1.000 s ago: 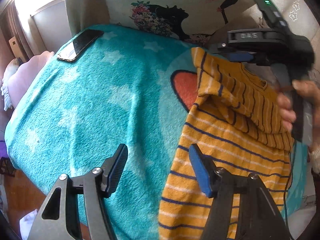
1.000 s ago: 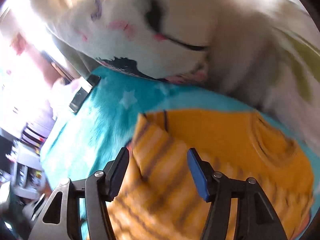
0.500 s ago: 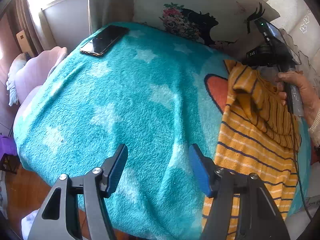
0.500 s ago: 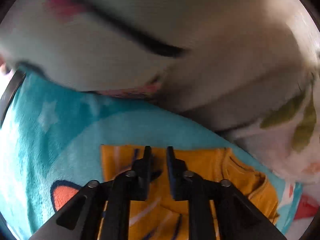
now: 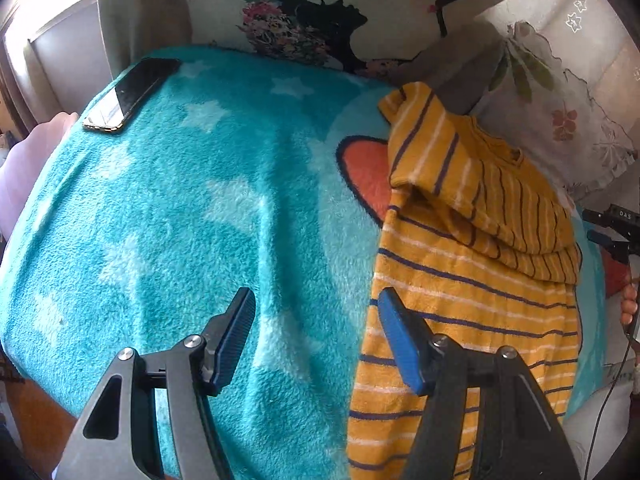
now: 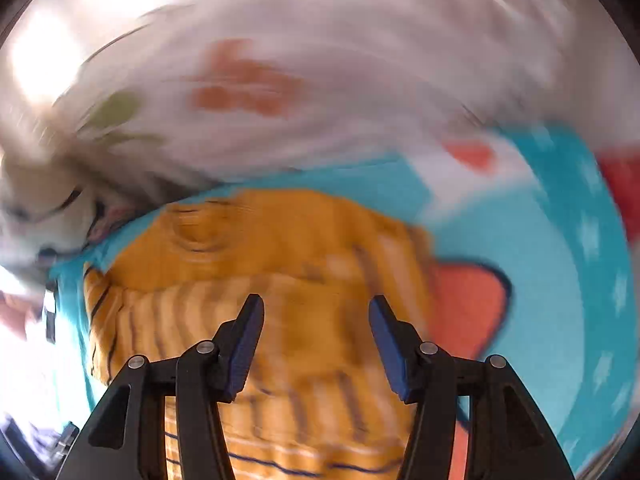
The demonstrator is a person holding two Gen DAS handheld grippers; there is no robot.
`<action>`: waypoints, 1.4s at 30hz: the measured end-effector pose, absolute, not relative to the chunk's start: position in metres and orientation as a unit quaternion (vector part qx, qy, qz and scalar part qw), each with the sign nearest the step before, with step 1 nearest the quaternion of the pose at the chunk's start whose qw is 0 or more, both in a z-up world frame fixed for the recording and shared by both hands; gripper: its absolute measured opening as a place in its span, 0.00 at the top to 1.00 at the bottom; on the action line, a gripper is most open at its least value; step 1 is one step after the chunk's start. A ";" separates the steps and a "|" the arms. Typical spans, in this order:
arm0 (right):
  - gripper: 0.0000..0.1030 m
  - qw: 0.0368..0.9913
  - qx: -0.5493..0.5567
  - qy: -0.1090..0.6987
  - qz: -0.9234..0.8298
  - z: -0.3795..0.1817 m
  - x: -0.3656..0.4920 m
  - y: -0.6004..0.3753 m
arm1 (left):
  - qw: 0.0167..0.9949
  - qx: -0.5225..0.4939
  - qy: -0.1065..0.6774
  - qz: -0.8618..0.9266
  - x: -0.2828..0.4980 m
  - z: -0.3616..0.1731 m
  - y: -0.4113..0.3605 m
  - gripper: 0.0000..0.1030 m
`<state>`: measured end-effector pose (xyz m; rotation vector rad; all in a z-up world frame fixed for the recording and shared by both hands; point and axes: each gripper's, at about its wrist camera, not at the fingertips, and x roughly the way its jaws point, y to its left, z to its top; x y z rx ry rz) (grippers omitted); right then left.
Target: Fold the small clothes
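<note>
— Where are the grippers?
— Left gripper [image 5: 316,334] spread wide, empty, over the teal star blanket [image 5: 192,208]; right gripper [image 6: 316,338] also wide, empty, above the striped yellow shirt [image 6: 280,280].
— And farther back?
— The shirt [image 5: 472,280] lies with one sleeve folded over; beyond, a phone [image 5: 132,94] and a printed pillow [image 5: 320,12].

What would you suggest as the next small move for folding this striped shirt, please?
Probably bring the open left tool rightward onto the striped shirt near edge: one sleeve is already folded across, the lower body lies flat, and both tools hold nothing.
</note>
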<state>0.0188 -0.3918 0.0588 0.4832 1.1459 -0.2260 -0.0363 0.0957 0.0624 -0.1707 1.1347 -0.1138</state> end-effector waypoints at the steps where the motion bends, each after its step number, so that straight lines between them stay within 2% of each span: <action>1: 0.43 0.808 0.226 0.535 -0.104 0.056 0.014 -0.392 | 0.836 -0.078 0.540 -0.057 -0.037 0.060 0.091 0.39; 9: 0.45 0.807 0.217 0.544 -0.081 0.025 0.027 -0.382 | 0.834 -0.056 0.545 -0.063 -0.052 0.063 0.061 0.39; 11: 0.95 0.801 0.203 0.559 -0.065 0.022 0.032 -0.373 | 0.837 -0.056 0.541 -0.053 -0.057 0.067 0.062 0.39; 14: 0.95 0.815 0.168 0.550 -0.068 0.035 0.027 -0.369 | 0.840 -0.063 0.537 -0.034 -0.063 0.070 0.072 0.39; 18: 0.95 0.809 0.140 0.549 -0.155 0.041 0.022 -0.401 | 0.837 -0.078 0.542 -0.014 -0.064 0.067 0.085 0.39; 22: 0.88 0.804 0.176 0.548 -0.152 0.041 0.011 -0.417 | 0.826 -0.093 0.555 -0.022 -0.064 0.057 0.087 0.39; 25: 0.58 0.810 0.183 0.544 -0.121 0.046 -0.018 -0.406 | 0.815 -0.090 0.570 -0.041 -0.065 0.043 0.078 0.39; 26: 0.55 0.808 0.188 0.547 -0.113 0.044 -0.027 -0.400 | 0.809 -0.091 0.578 -0.053 -0.066 0.037 0.075 0.39; 31: 0.55 0.770 0.247 0.584 -0.075 0.015 -0.100 -0.384 | 0.794 -0.091 0.592 -0.101 -0.073 0.018 0.061 0.39; 34: 0.54 0.768 0.278 0.574 -0.061 0.009 -0.138 -0.373 | 0.791 -0.084 0.593 -0.128 -0.080 0.017 0.052 0.42; 36: 0.52 0.750 0.319 0.579 -0.028 0.004 -0.160 -0.365 | 0.787 -0.081 0.594 -0.146 -0.089 0.017 0.047 0.47; 42: 0.52 0.711 0.386 0.586 0.040 -0.007 -0.217 -0.332 | 0.774 -0.087 0.596 -0.195 -0.127 0.013 0.037 0.47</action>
